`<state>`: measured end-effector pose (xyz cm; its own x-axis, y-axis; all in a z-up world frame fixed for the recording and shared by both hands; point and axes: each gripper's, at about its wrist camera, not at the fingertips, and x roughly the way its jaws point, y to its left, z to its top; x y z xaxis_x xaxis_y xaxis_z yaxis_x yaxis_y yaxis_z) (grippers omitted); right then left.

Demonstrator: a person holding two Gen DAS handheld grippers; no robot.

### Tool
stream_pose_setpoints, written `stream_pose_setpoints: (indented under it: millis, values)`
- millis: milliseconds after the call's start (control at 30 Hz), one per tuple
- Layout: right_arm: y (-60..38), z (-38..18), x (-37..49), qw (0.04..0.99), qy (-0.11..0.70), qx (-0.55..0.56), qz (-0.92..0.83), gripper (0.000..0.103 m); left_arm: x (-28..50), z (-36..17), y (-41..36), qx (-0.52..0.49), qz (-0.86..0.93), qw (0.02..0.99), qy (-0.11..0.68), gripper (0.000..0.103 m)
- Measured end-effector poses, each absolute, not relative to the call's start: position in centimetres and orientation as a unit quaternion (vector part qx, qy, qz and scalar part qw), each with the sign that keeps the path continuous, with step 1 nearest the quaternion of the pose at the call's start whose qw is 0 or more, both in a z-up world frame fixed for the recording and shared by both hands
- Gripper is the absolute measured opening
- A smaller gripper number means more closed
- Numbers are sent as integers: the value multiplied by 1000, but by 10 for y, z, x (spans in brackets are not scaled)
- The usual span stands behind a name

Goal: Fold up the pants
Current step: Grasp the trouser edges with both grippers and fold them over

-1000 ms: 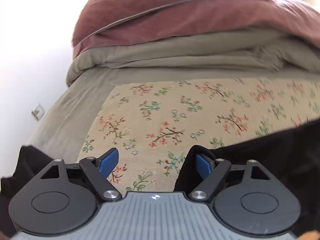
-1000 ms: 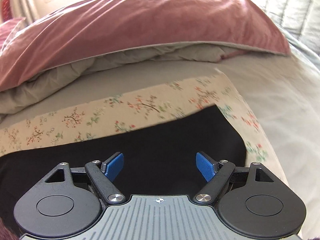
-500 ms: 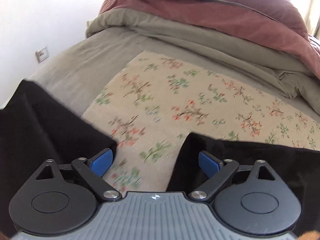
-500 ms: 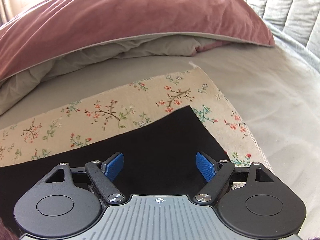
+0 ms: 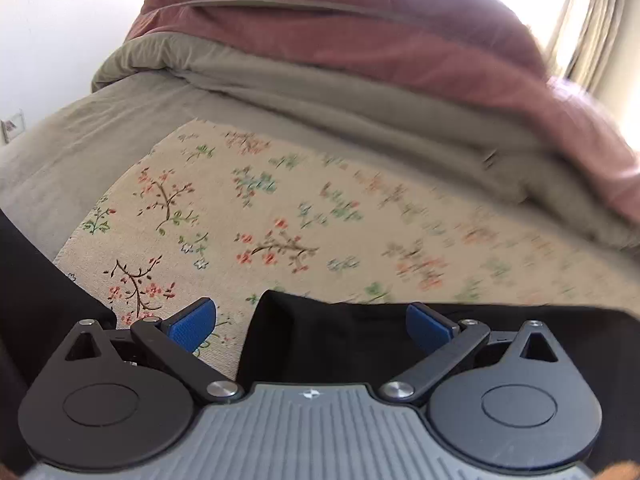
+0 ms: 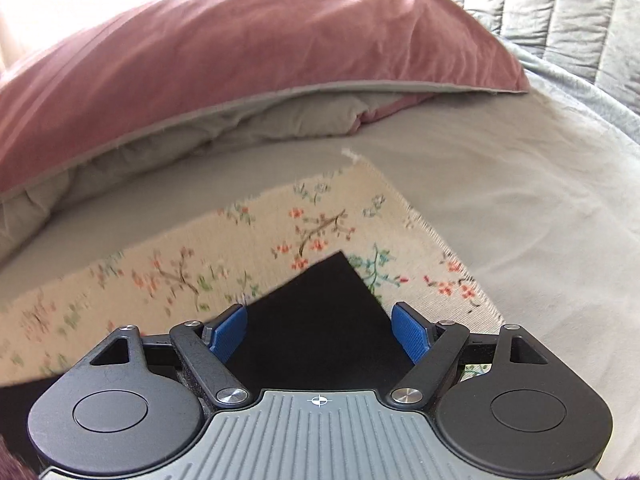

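Note:
Black pants (image 5: 332,336) lie flat on a floral cloth (image 5: 248,216) spread over the bed. In the left wrist view a corner of the pants reaches in between the blue pads, and my left gripper (image 5: 310,322) stands wide open above it without pressing on it. Another dark piece of fabric (image 5: 36,296) shows at the left edge. In the right wrist view a pointed corner of the pants (image 6: 320,312) lies between the pads of my right gripper (image 6: 320,330), which is open and hovers over the fabric.
A dusty-pink duvet (image 6: 240,56) with an olive underside is bunched along the back of the bed. Grey-olive sheet (image 6: 500,184) surrounds the floral cloth (image 6: 200,272). A quilted grey headboard (image 6: 560,4) stands at the far right; a wall socket (image 5: 12,126) sits at the left.
The left gripper's jaws widened and it swung over the pants' corner, dropping lower. The right gripper slid along to the pants' pointed corner, nearer the floral cloth's edge.

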<state>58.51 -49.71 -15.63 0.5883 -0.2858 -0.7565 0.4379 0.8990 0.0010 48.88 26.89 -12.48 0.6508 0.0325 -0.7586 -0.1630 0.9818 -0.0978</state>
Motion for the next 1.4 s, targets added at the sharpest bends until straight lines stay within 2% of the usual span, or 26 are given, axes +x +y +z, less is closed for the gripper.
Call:
stream_pose_setpoints:
  millis: [33,67,100,133,167,200,267,400,633,767,933,1000,1100,1267,1300,1400]
  values:
    - [-496,-158,586,888,402,90,-206,80,495,-133,266,-63,66,900,427,103]
    - [-496,-159,586,888,399,92,-208,79,500,-142,262,-53,74,892,442,90]
    - [-495,-159,586,888,400,92,-208,73,503,-148,260,-43,80,888,450,86]
    - [-494,-158,587,887,404,86,-206,65,501,-146,255,-31,68,894,441,61]
    - [-490,-155,588,886,411,75,-200,42,500,-142,250,-23,49,898,437,34]
    - [-488,-152,589,884,418,69,-198,5,501,-138,246,-23,51,896,440,33]
    - [-483,-147,589,881,424,56,-203,3,503,-132,242,-10,68,894,442,28]
    - [-477,-125,575,897,384,58,-210,3,496,-108,253,-33,69,907,414,27]
    - [-476,-113,564,894,388,47,-219,3,476,-82,254,-42,79,913,397,27]
    - [-471,-69,542,913,350,56,-201,3,442,-42,265,-73,46,934,346,27]
    - [-480,1,436,951,258,97,-139,3,342,-12,293,-94,-20,954,283,28]
    - [-485,-1,371,955,258,94,-109,3,307,-25,295,-47,-46,952,299,31]
    - [-504,-42,286,940,302,125,-93,3,275,-60,300,-16,-67,930,362,33]
    - [-525,-122,203,898,382,187,-110,3,243,-102,298,14,-82,896,436,55]
    - [-524,-131,193,893,391,194,-111,4,239,-104,300,16,-77,896,437,56]
    - [-519,-142,169,888,395,203,-117,8,227,-96,318,-30,-71,899,431,72]
